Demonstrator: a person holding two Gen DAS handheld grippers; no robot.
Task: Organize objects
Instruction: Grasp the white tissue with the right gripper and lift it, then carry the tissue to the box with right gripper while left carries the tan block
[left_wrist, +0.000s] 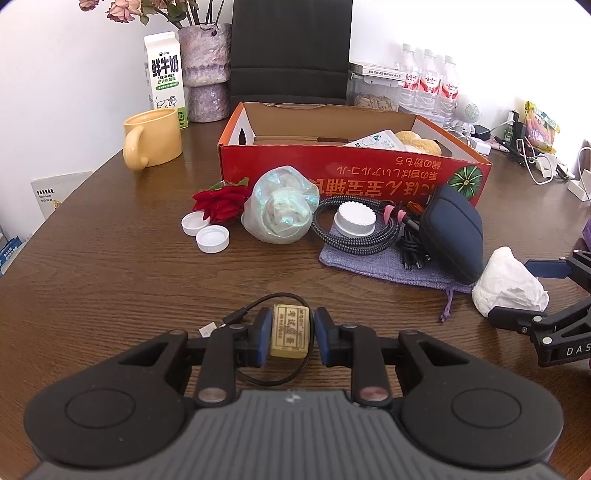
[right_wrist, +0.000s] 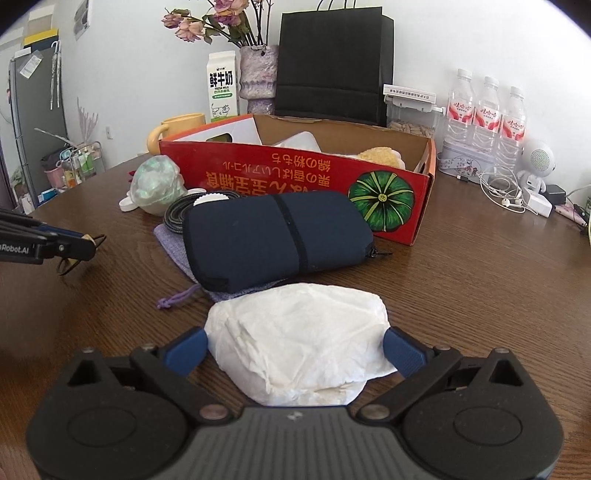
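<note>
While the left gripper clamps a small tan block stamped with characters between its blue pads just above the wooden table, a thin black cable loops on the tabletop beneath it. Over to its right, the right gripper stands spread wide around a crumpled white paper bundle that rests on the table; its blue pads sit at the bundle's two sides, and whether they press on it cannot be told. Just beyond the bundle lies a dark navy pouch on a grey-purple drawstring bag, with a coiled braided cord ringing a white ribbed cap beside it. Behind these stands the red cardboard box, open at the top, with a few things already inside it. Left of the cord lie an iridescent plastic wrap, a red fabric flower and two white lids.
</note>
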